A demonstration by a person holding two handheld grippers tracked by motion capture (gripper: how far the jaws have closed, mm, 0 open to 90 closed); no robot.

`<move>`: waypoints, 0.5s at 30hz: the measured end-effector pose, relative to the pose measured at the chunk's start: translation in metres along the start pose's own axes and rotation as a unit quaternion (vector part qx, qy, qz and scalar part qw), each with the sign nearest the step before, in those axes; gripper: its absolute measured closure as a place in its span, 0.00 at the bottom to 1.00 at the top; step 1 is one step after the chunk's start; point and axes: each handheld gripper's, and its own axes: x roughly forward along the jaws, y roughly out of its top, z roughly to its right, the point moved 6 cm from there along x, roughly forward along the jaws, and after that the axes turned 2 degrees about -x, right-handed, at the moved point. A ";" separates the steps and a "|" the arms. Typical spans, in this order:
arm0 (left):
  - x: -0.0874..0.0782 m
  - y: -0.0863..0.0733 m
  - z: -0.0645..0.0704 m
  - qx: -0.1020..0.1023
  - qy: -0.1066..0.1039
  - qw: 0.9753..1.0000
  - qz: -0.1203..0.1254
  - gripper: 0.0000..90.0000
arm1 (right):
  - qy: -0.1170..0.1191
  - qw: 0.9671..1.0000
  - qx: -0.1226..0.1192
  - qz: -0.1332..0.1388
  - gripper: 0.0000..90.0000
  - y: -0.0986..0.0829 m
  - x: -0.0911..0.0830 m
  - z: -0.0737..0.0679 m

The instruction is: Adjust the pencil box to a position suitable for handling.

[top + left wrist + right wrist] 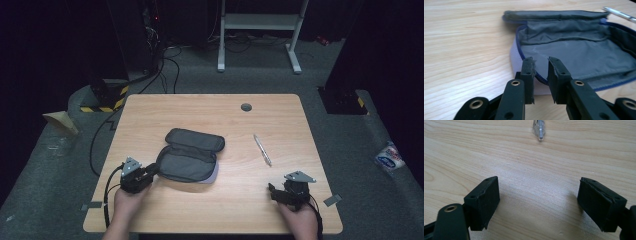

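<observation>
Now: pouch (192,155) unzipped, interior bare; pen (262,149) beside it.

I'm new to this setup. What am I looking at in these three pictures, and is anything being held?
No robot here: a person holds a hand-held grasping tool in each hand. The high view looks down on a wooden table. On it lie an unzipped grey pencil case and a pen. The other two pictures come from cameras riding on each tool. The left tool has its jaws narrowly apart around the case's near edge, so I cannot tell whether it grips it. The right tool is open wide over bare wood, holding nothing, with the pen's tip ahead of it.
</observation>
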 end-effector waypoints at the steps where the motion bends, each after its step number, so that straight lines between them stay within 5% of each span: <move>1: 0.001 0.001 0.003 0.004 -0.004 1.000 -0.002 0.82 | 0.000 1.000 0.000 0.000 0.20 0.000 0.000 0.000; 10: 0.009 0.003 0.029 0.052 -0.012 0.999 -0.011 0.81 | 0.000 1.000 0.005 0.000 0.22 0.000 0.000 0.001; 15: 0.012 0.002 0.041 0.057 -0.006 0.998 -0.004 0.77 | -0.004 1.000 0.005 0.005 0.25 0.000 -0.001 0.002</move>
